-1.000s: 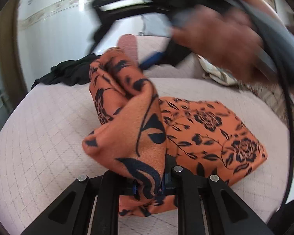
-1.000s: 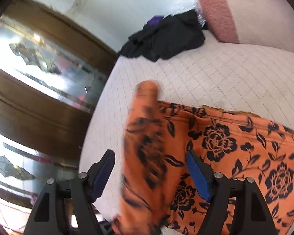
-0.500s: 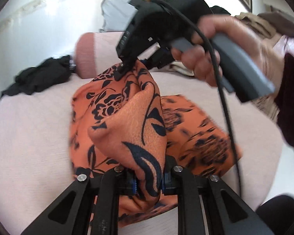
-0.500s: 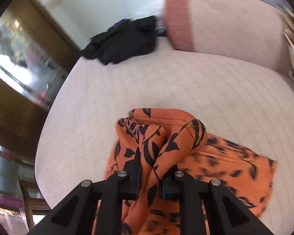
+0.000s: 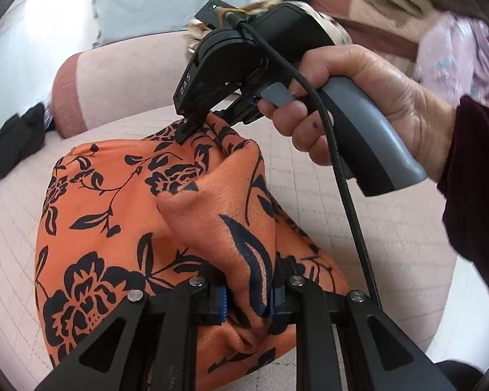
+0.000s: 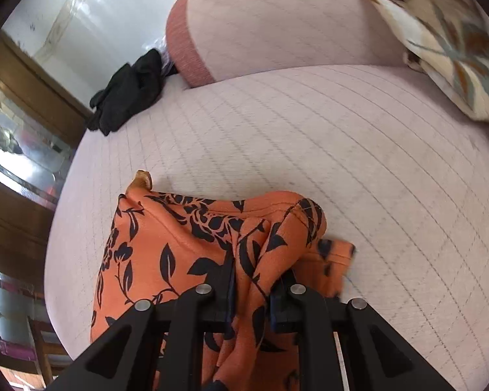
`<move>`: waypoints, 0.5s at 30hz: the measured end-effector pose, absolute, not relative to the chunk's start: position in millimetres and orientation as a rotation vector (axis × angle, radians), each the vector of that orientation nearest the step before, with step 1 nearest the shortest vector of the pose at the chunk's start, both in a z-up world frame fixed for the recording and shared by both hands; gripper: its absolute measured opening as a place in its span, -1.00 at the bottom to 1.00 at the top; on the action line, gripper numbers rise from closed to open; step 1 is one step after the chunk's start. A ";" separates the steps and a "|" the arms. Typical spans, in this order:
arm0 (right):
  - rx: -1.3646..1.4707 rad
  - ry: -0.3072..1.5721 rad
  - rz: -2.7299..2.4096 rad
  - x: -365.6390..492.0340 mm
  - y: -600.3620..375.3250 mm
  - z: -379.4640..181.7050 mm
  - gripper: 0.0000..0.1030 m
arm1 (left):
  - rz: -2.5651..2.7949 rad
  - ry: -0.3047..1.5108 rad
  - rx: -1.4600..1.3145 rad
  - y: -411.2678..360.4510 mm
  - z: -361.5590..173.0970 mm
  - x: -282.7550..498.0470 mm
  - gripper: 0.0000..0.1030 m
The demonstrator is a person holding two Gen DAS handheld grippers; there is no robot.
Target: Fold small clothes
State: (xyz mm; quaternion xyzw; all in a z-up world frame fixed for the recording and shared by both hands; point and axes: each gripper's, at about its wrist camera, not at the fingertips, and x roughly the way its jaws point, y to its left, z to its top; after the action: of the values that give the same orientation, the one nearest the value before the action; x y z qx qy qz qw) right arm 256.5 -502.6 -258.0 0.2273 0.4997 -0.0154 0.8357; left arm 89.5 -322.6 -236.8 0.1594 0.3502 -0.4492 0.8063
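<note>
An orange garment with a black flower print (image 5: 107, 215) lies partly folded on the pale quilted bed (image 5: 358, 215). My left gripper (image 5: 249, 298) is shut on a bunched fold of it at the near edge. My right gripper (image 6: 251, 296) is shut on another fold of the same garment (image 6: 166, 254). In the left wrist view the right gripper (image 5: 192, 127) pinches the cloth's far edge, held by a person's hand (image 5: 358, 97) with a dark sleeve. The cloth stretches between both grips, lifted slightly off the bed.
A dark bundle of clothes (image 6: 127, 94) lies at the bed's far left corner beside a pink bolster pillow (image 6: 277, 26). A leaf-patterned cushion (image 6: 440, 42) sits at the far right. A wooden mirrored cabinet (image 6: 13, 163) stands left of the bed.
My right gripper went from open around the raised cloth to shut on it. Both grippers carried the garment sideways across the bed, spreading the fold flatter.
</note>
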 end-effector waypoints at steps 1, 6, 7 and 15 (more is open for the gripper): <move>0.499 1.051 -0.034 252.3 -507.9 -262.8 -0.70 | -0.965 0.753 0.360 -324.7 -239.5 88.4 -0.62; 0.604 1.036 -0.071 237.5 -524.8 -287.5 -0.27 | -1.048 0.753 0.393 -319.2 -230.3 82.2 -0.21; 0.617 1.036 -0.113 232.4 -528.5 -289.7 0.06 | -1.070 0.742 0.379 -312.7 -223.5 82.1 -0.11; 0.573 0.908 -0.229 158.1 -526.2 -228.2 0.17 | -0.971 0.609 0.169 -204.6 -156.5 127.8 0.48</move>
State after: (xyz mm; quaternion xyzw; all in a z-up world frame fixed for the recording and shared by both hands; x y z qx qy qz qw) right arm 158.1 -526.2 -228.2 0.2721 0.4318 -0.1088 0.8530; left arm 127.8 -204.6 -156.5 0.0798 0.2876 -0.4590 0.8368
